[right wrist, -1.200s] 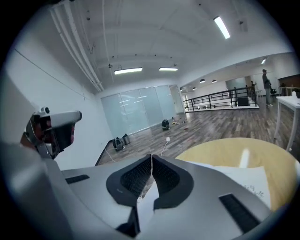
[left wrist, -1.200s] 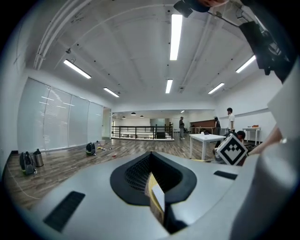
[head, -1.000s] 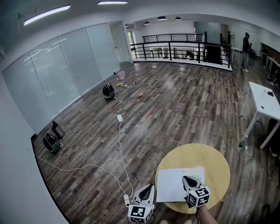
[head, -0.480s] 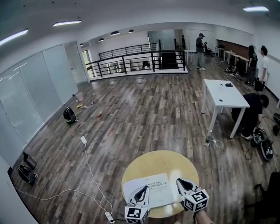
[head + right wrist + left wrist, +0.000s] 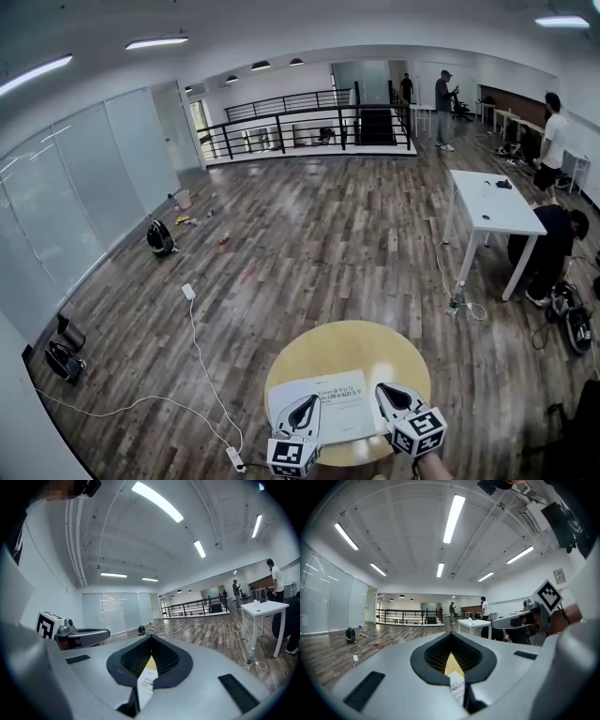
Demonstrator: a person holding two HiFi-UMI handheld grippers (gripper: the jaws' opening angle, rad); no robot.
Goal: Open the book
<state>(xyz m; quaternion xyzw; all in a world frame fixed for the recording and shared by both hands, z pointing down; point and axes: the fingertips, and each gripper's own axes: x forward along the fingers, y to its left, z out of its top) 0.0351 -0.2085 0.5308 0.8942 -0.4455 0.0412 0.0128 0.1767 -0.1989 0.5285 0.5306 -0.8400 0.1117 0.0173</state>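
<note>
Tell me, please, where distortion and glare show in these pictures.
Head view: fisheye bows the black metal railing; a pale sheen on the round yellow wooden table. Left gripper view: dark vignetted corners, the long ceiling strip light blown out. Right gripper view: likewise vignetted.

Matt paper book [image 5: 342,412], smooth pale wooden table [image 5: 366,345], glossy plank floor [image 5: 328,234]

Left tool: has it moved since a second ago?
Yes. From beyond the round table's left edge, the left tool moved right, over the book's near-left corner.
</note>
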